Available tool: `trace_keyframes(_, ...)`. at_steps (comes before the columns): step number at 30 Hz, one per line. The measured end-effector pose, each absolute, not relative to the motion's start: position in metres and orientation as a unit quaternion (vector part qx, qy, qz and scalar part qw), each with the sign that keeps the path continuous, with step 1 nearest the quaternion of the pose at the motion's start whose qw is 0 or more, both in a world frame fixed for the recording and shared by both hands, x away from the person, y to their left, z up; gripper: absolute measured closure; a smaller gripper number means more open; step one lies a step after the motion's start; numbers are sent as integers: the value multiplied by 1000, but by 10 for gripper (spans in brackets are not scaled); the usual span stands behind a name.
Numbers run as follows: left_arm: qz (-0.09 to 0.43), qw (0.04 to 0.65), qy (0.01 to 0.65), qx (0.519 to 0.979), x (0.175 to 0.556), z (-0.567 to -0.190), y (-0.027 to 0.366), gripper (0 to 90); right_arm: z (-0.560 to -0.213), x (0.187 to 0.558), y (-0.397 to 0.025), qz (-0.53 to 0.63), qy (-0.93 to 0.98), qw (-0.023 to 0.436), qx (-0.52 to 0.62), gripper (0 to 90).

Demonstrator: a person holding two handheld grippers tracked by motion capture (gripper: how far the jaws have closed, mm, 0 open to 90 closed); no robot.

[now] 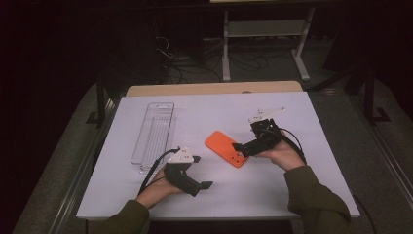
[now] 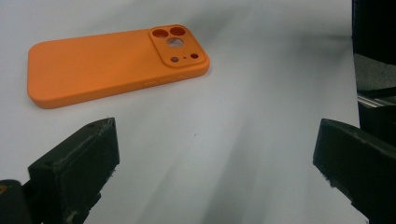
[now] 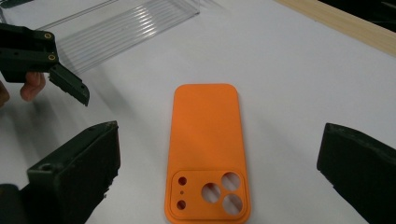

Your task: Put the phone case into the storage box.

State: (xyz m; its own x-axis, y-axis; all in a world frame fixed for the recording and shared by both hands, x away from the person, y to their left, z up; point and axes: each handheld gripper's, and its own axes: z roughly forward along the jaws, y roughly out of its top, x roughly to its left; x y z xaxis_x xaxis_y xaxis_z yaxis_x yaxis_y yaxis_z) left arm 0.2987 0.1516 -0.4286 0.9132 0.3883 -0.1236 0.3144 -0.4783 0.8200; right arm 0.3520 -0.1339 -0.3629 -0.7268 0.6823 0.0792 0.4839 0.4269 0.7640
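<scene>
An orange phone case (image 1: 225, 148) lies back side up in the middle of the white table top, camera cutouts toward the person. My right gripper (image 1: 241, 150) is open, its jaws spread wide on either side of the case's camera end (image 3: 208, 193), not touching it. The right gripper view (image 3: 219, 168) has the case (image 3: 208, 140) running away between the jaws. My left gripper (image 1: 201, 171) is open and holds nothing, hovering left of the case and nearer the person. Seen from the left gripper (image 2: 215, 158), the case (image 2: 112, 65) lies ahead and to the left over bare white surface.
A long clear plastic tray (image 1: 155, 131) with a ridged floor lies at the table's left, also in the right gripper view (image 3: 126, 28). A wooden strip (image 1: 214, 88) runs along the far edge. Beyond stand a metal frame (image 1: 265, 29) and cables on the dark floor.
</scene>
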Motion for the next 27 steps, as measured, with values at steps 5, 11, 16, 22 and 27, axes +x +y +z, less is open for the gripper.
trace_keyframes(5, 37, 468, 205, 859, 299, -428, 152, 0, -361, 358, -130, 405, 837, 121, 348, 0)
trace_keyframes(11, 35, 468, 208, 858, 298, -429, 151, 0, -357, 367, -126, 408, 836, 121, 346, 0)
trace_keyframes(16, 34, 469, 209, 858, 298, -429, 151, 0, -354, 373, -122, 410, 835, 122, 346, 0)
trace_keyframes(22, 38, 466, 201, 861, 300, -429, 152, 0, -352, 381, -116, 412, 834, 124, 347, 0)
trace_keyframes(27, 35, 467, 203, 860, 300, -429, 152, 0, -353, 387, -112, 417, 830, 124, 349, 0)
